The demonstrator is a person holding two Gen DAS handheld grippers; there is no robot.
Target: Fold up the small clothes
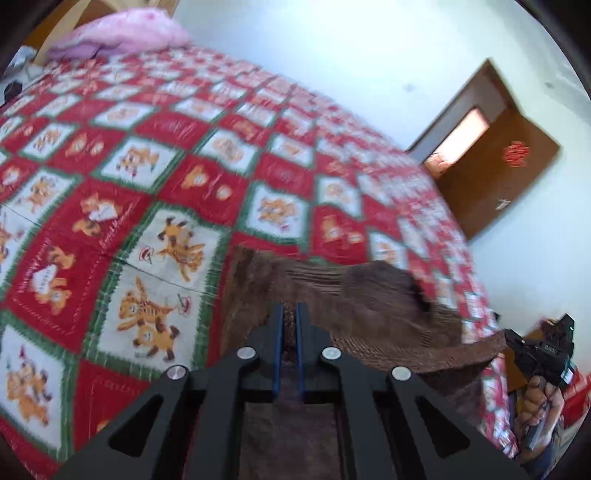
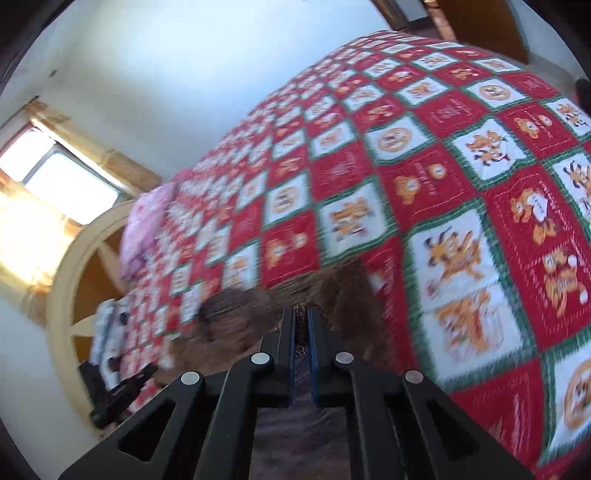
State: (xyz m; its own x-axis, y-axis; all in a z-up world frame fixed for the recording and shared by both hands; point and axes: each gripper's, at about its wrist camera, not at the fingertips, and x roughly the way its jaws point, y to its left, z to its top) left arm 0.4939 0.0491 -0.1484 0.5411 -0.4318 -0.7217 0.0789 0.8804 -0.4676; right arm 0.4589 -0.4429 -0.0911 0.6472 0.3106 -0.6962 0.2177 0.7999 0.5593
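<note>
A brown knitted garment (image 1: 369, 299) hangs stretched between my two grippers above the bed. My left gripper (image 1: 290, 310) is shut on one edge of it, with brown cloth pinched between the blue pads. My right gripper (image 2: 302, 314) is shut on the other edge of the same garment (image 2: 236, 314). The right gripper with the hand that holds it also shows at the right edge of the left wrist view (image 1: 543, 350). The left gripper shows dark at the lower left of the right wrist view (image 2: 118, 395). The lower part of the garment is hidden under the jaws.
A red, white and green checked quilt (image 1: 147, 177) with orange cartoon figures covers the bed. A pink pillow (image 1: 125, 33) lies at the wooden headboard (image 2: 70, 295). A brown door (image 1: 495, 162) stands open past the bed's foot. A bright window (image 2: 62, 177) is beside the headboard.
</note>
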